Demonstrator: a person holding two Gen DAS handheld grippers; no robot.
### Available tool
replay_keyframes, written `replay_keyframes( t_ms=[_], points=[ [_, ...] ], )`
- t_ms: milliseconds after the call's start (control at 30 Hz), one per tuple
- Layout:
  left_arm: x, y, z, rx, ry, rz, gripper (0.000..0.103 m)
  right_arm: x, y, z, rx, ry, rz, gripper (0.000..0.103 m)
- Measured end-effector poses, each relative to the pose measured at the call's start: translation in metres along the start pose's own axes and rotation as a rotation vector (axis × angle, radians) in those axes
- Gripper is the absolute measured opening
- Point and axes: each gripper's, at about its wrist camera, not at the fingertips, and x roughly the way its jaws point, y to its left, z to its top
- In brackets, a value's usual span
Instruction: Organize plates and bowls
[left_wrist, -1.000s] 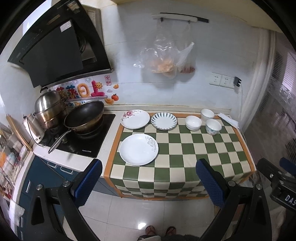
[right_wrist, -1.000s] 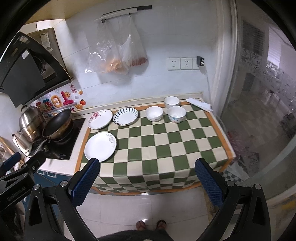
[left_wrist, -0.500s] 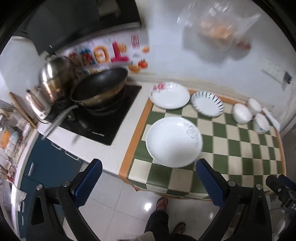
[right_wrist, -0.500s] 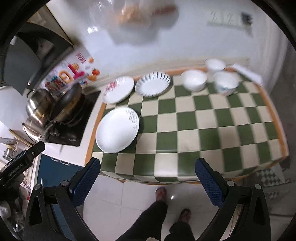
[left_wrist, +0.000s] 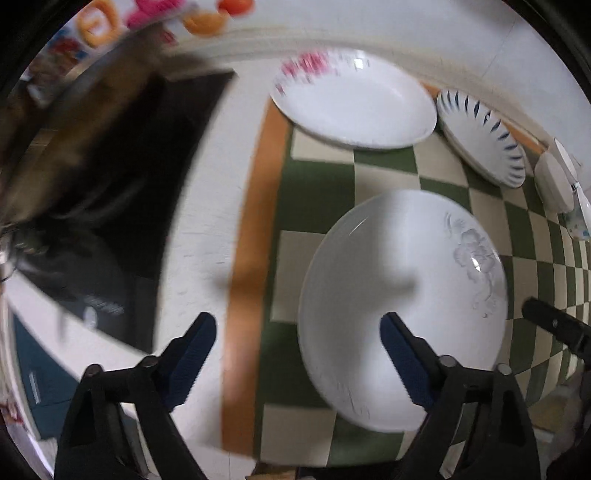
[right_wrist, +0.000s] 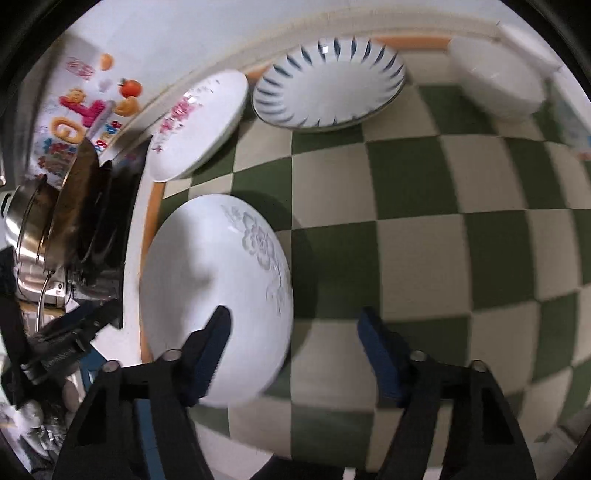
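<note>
A large white plate with a grey flower (left_wrist: 402, 295) (right_wrist: 207, 273) lies at the near left of the green-checked cloth (right_wrist: 413, 206). My left gripper (left_wrist: 295, 325) hangs over its left rim, jaws closing; one finger is over the plate, the other over the counter, pads clear of it. My right gripper (right_wrist: 293, 315) straddles the plate's right rim, jaws also closing, without touching. Behind lie a pink-flowered plate (left_wrist: 354, 107) (right_wrist: 199, 125) and a blue-striped plate (left_wrist: 480, 144) (right_wrist: 328, 88). White bowls (right_wrist: 498, 85) (left_wrist: 554, 181) stand at the back right.
A dark wok (right_wrist: 77, 206) sits on the black hob (left_wrist: 122, 206) left of the cloth, with a steel pot (right_wrist: 26, 214) beside it. The tiled wall with stickers (right_wrist: 77, 114) runs behind. The counter's front edge is just under both grippers.
Both grippers have dropped from high above the floor to just over the flowered white plate, tilting downward. Their jaws have narrowed.
</note>
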Motion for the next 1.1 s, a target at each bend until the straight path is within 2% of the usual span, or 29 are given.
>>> replay_keyframes(
  t_ms=[33, 200, 233, 300, 367, 633, 733, 833, 1033, 1100],
  points=[
    [0.011, 0.001, 0.005, 0.006, 0.022, -0.016, 0.084, 0.006, -0.001, 0.002, 0.003, 0.011, 0.0, 0.064],
    [0.047, -0.003, 0.011, 0.053, 0.109, -0.057, 0.053, 0.04, -0.003, 0.015, 0.04, 0.085, 0.047, 0.048],
    [0.05, -0.005, 0.011, 0.053, 0.116, -0.085, 0.052, 0.045, -0.001, 0.016, 0.038, 0.097, 0.058, 0.044],
    [0.051, -0.009, 0.011, 0.052, 0.113, -0.127, 0.044, 0.053, 0.002, 0.017, 0.024, 0.121, 0.061, 0.026],
    [0.05, -0.015, 0.011, 0.061, 0.11, -0.134, 0.039, 0.06, 0.005, 0.018, 0.01, 0.137, 0.066, 0.018],
    [0.045, -0.024, 0.015, 0.027, 0.114, -0.112, 0.039, 0.058, 0.004, 0.017, -0.02, 0.135, 0.086, 0.017],
    [0.036, -0.041, 0.017, 0.025, 0.102, -0.107, 0.039, 0.043, -0.008, 0.016, -0.02, 0.13, 0.103, 0.017],
    [0.023, -0.066, 0.017, 0.036, 0.093, -0.116, 0.039, 0.022, -0.024, 0.016, -0.009, 0.113, 0.121, 0.017],
    [0.013, -0.131, 0.02, 0.065, 0.083, -0.141, 0.039, -0.019, -0.069, 0.018, -0.002, 0.08, 0.106, 0.017],
    [0.016, -0.142, 0.021, 0.073, 0.087, -0.151, 0.039, -0.03, -0.087, 0.021, 0.003, 0.077, 0.097, 0.017]
  ],
)
